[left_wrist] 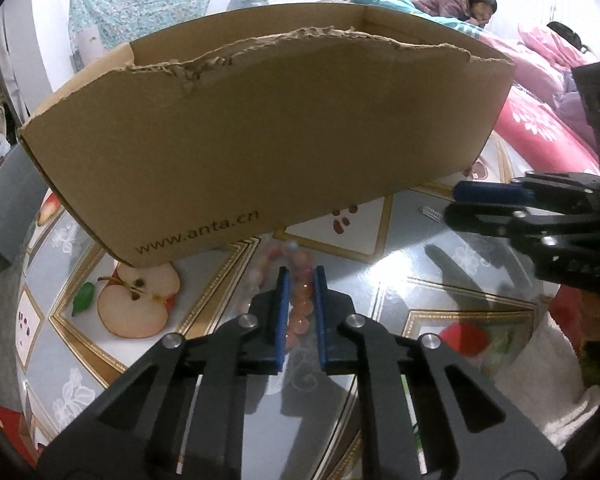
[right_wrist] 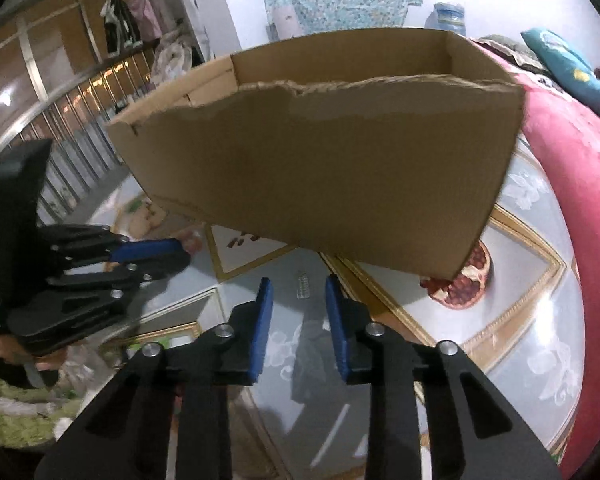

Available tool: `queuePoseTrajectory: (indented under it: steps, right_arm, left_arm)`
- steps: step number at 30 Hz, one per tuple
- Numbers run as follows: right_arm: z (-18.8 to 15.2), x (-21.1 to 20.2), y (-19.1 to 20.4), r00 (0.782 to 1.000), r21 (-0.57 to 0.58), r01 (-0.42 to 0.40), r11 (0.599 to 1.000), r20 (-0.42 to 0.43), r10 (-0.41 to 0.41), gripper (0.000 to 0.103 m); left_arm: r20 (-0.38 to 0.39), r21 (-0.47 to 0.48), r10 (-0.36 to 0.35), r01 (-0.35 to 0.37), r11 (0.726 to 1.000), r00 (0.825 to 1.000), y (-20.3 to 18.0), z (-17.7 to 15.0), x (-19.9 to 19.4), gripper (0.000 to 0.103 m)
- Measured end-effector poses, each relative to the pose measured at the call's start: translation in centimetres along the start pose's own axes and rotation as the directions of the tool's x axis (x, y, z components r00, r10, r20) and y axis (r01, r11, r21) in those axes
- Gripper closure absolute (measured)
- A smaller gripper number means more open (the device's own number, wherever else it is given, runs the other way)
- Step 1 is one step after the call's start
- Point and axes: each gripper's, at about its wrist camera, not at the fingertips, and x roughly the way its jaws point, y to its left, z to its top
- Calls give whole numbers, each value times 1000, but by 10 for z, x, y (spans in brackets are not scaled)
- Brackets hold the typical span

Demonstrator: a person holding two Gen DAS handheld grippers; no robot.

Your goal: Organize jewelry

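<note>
Item: bead bracelet [left_wrist: 300,300], pink, lower centre on tabletop [left_wrist: 400,280]; left gripper [left_wrist: 300,280] jaws nearly closed, clamping it, likely for lifting into cardboard box [left_wrist: 260,140]. Right gripper [right_wrist: 298,292]: jaws partly open, empty, over small clear piece [right_wrist: 303,286].

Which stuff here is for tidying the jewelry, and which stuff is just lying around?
For the job:
- pink bead bracelet, clamped in the left gripper
- cardboard box
- small clear clip, ahead of the right gripper

Just lying around:
- fruit-print tablecloth
- pink quilt
</note>
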Motion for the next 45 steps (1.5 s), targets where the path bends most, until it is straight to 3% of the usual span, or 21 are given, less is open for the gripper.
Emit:
queuePoseTrajectory:
  steps: [12,27,31,33,35,40,42,44,45]
  right_arm:
    - [9,18,11,998,-91,52,994,-27,-55,97]
    - [12,-11,-9,999,36,22,999,30,-23,100]
    - [12,-11,-5,1000,33,9,999,13,-9,100]
    - [12,-3,0,1000,12,-1,1000,-24,2,96]
    - [11,2,3,999,-15,12,1000,-43,-13,79]
    - [9,13,8,997,-71,41,997,-65,-45,78]
    - [8,15,14,994,-119,80,990,-67,-88,84]
    - [8,15,16,995,-124,54,991,-78,-64,98]
    - [8,15,16,995,-122,54,991,-80,-64,98]
  left_arm:
    - [-12,-13,21,-21,1000,1000,-2,3,0,94]
    - [-29,-37,33,-35,999,999,-7,8,1,94]
    - [-29,-37,34,-35,999,999,-7,7,0,94]
    - [-30,-38,33,-35,999,999,-7,8,0,94]
    - [-32,-37,33,-34,999,999,-6,8,1,94]
    - [-32,-39,32,-34,999,999,-6,8,1,94]
    - [-33,-41,30,-32,999,999,-5,8,1,94]
    - [-32,-41,31,-32,999,999,-5,8,1,94]
    - [-32,-41,31,-32,999,999,-5,8,1,94]
